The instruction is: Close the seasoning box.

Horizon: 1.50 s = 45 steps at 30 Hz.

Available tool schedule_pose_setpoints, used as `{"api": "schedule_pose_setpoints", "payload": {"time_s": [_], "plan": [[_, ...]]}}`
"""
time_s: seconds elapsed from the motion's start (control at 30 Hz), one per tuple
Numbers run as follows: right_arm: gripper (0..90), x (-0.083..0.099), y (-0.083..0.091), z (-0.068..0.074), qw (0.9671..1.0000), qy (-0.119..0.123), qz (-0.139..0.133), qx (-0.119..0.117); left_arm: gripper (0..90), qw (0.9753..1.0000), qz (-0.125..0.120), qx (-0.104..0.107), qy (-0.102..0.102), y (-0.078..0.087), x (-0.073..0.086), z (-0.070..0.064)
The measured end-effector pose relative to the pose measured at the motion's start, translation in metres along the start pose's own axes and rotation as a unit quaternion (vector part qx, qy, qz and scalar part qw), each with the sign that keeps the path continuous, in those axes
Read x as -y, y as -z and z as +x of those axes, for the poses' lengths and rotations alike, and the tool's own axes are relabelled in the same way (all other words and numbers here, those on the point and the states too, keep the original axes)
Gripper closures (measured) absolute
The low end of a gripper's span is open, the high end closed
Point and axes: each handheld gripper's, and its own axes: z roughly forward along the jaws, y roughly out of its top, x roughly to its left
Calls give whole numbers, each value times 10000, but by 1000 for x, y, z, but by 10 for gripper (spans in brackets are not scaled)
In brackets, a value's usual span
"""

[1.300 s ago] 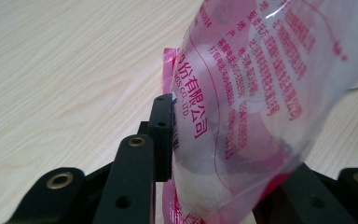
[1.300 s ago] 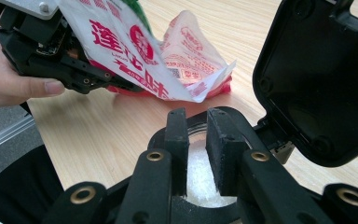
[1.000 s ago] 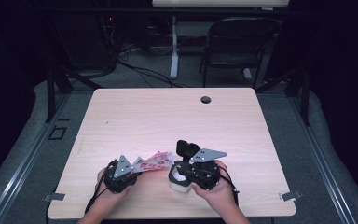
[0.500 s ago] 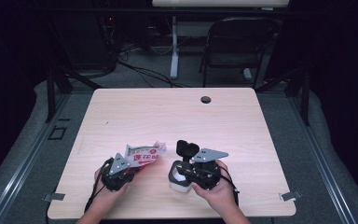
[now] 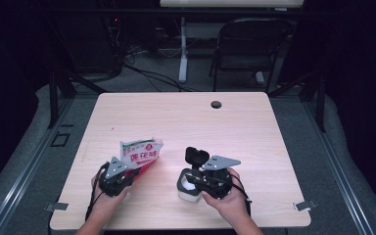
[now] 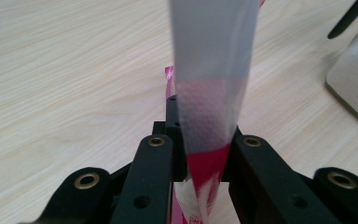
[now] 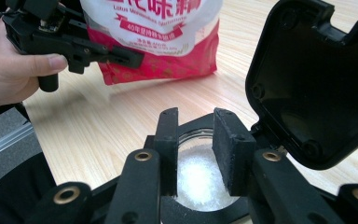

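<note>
Left hand-held gripper shut tight on the bottom edge of a red and white seasoning bag, lifted and tilted above the light wooden worktop, near its front left side. Bag pinched flat between the black jaws in the left gripper view. Right hand-held gripper clamped on the rim of a small white jar full of white grains, standing at the worktop's front middle. Black flip lid tipped up and open. Bag just beside the jar, not touching.
</note>
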Motion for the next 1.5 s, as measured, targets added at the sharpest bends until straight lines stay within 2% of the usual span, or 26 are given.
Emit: {"api": "schedule_pose_setpoints", "payload": {"time_s": [0.3, 0.57, 0.67, 0.97, 1.1, 1.17, 1.3, 1.5], "plan": [[707, 1, 0, -1, 10000, -13, -1, 25, 835, 9991, -31, -360, 231, 7, 2, 17], [706, 2, 0, -3, 10000, -35, -15, 35, 846, 9957, -47, -865, 334, 16, 2, 30], [706, 2, 0, -3, 10000, -49, -18, 36, 849, 9944, -50, -955, 442, 18, 3, 35], [704, 2, 0, -3, 10000, -56, -36, 46, 855, 9909, -34, -1226, 557, 22, 6, 45], [703, 2, 0, -3, 10000, -51, -33, 50, 855, 9898, 3, -1316, 540, 23, 7, 47], [703, 2, 0, -3, 10000, -60, -38, 51, 856, 9887, 43, -1432, 450, 23, 7, 47], [702, 2, 0, -4, 10000, -67, -46, 51, 856, 9863, 118, -1593, 400, 22, 8, 48], [702, 2, 0, -4, 10000, -75, -39, 34, 852, 9865, 214, -1579, 377, 19, 10, 48]]}}
